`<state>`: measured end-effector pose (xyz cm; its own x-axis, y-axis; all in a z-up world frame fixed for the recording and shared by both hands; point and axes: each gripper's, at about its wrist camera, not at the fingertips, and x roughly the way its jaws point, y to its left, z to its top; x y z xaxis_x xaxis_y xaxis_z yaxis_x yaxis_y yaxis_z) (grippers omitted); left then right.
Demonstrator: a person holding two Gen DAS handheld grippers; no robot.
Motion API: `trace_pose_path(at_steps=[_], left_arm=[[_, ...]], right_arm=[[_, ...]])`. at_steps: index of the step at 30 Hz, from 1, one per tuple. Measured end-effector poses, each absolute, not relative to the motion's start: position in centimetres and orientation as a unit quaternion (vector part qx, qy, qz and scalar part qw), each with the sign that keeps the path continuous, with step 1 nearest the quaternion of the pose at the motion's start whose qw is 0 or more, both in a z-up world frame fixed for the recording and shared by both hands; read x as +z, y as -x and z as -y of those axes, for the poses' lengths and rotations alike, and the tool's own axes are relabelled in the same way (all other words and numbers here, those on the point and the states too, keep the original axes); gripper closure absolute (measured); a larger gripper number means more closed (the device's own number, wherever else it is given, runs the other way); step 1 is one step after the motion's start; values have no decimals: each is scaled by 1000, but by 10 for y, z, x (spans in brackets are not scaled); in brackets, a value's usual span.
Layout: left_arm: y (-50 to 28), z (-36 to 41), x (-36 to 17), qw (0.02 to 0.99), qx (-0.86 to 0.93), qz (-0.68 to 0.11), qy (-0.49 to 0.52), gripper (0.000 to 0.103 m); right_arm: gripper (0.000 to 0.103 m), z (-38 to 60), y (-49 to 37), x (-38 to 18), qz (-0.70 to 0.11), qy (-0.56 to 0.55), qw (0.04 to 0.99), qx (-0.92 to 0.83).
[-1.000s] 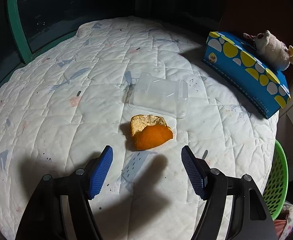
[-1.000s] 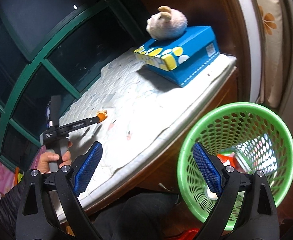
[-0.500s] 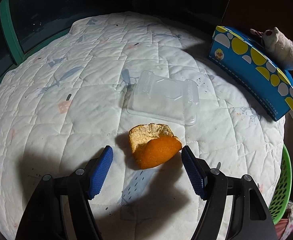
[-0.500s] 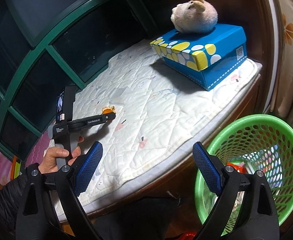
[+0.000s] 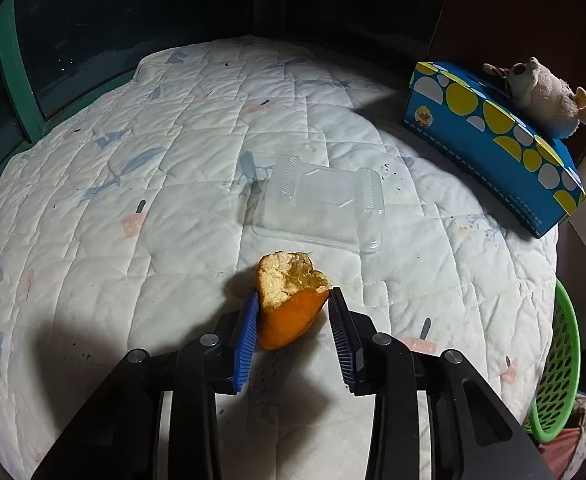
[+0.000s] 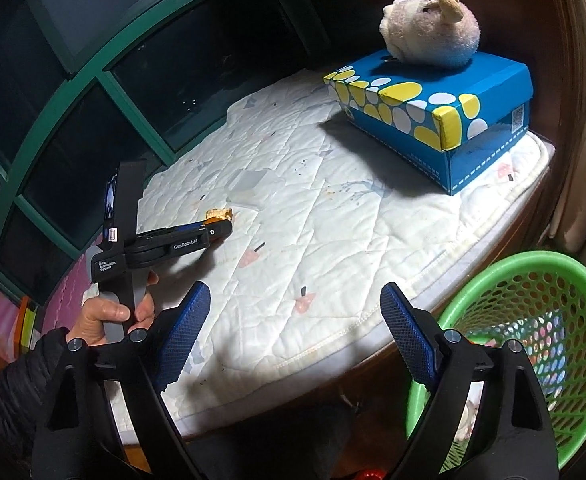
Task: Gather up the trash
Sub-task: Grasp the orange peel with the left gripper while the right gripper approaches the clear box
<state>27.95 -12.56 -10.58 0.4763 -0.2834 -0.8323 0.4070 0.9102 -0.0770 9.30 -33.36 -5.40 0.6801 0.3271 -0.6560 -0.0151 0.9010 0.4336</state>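
A piece of orange peel (image 5: 291,300) lies on the white quilted pad (image 5: 173,184). My left gripper (image 5: 293,296) has closed around it, both blue pads touching its sides. The peel also shows in the right wrist view (image 6: 219,214) at the tip of the left gripper (image 6: 217,224). A clear plastic lid (image 5: 321,202) lies flat just beyond the peel. My right gripper (image 6: 293,308) is open and empty, held over the pad's near edge beside the green basket (image 6: 533,344).
A blue box with yellow and white spots (image 5: 493,140) stands at the pad's right end with a plush toy (image 5: 541,96) on top. The green basket (image 5: 561,368) stands on the floor and holds some trash. A green-framed dark window (image 6: 73,80) lies behind.
My left gripper moved forward to the peel and its jaws closed onto it. My right gripper swung left and up, away from the basket toward the pad.
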Motion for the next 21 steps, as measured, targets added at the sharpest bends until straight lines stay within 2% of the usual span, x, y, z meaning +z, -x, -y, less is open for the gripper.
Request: trace_pose_path(at_steps=[3, 9, 21], left_arm=[[-277, 118, -102, 858, -199, -470, -66, 77], [-269, 94, -89, 863, -193, -463, -55, 81], [-248, 47, -67, 873, -177, -453, -33, 83]], right_arm=[[19, 330, -101, -55, -393, -192, 894, 98], [23, 322, -121, -57, -400, -183, 892, 107], [28, 280, -198, -62, -415, -99, 892, 148]])
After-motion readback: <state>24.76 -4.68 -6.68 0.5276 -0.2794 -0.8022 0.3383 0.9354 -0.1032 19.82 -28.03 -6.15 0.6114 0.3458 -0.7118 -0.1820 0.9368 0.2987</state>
